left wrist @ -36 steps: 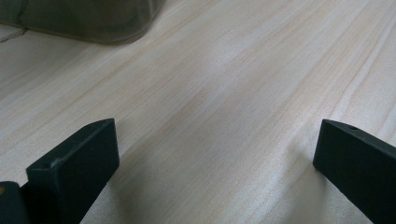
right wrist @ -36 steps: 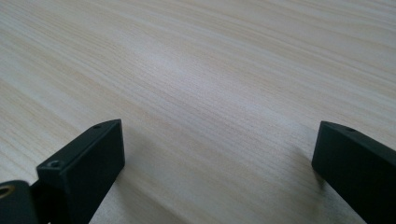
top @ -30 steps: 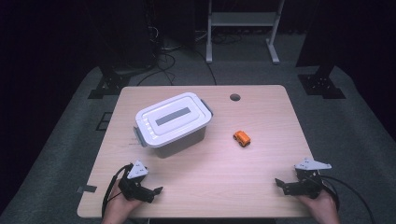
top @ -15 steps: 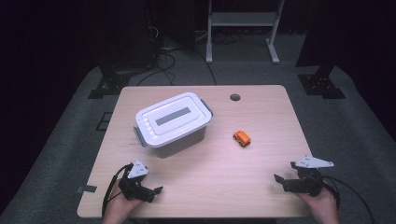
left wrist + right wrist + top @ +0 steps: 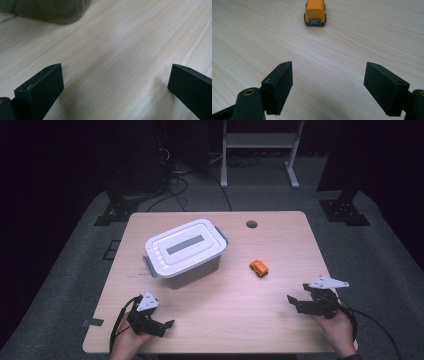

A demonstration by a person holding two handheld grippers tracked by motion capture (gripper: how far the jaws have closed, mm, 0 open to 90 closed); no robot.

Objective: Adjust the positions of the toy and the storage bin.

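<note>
At the lower left of the high view, the left gripper (image 5: 167, 324), a black two-jaw tool with a grey three-cornered plate on top, rested low on the light wooden table (image 5: 235, 320) in the person's left hand (image 5: 131, 341). In the left gripper view its jaws stood wide apart over bare wood grain, holding nothing, with the dark lower wall of the translucent grey plastic storage box (image 5: 47, 11) across the upper left of the frame.

That box (image 5: 186, 254), closed under a white rectangular lid with grey side latches, sat left of centre in the high view, well apart from both grippers.

Right of centre lay the small orange toy car (image 5: 259, 268), near the box but not touching it. A round dark cable hole (image 5: 251, 224) sat in the tabletop above it.

At the lower right, the right gripper (image 5: 291, 301) was held in the person's right hand (image 5: 336, 330), pointing towards the middle of the table. In the right gripper view its jaws were spread wide and empty, and the toy car (image 5: 315, 12) stood at the top centre of the frame, in line with the gap but well ahead of the tips.
</note>
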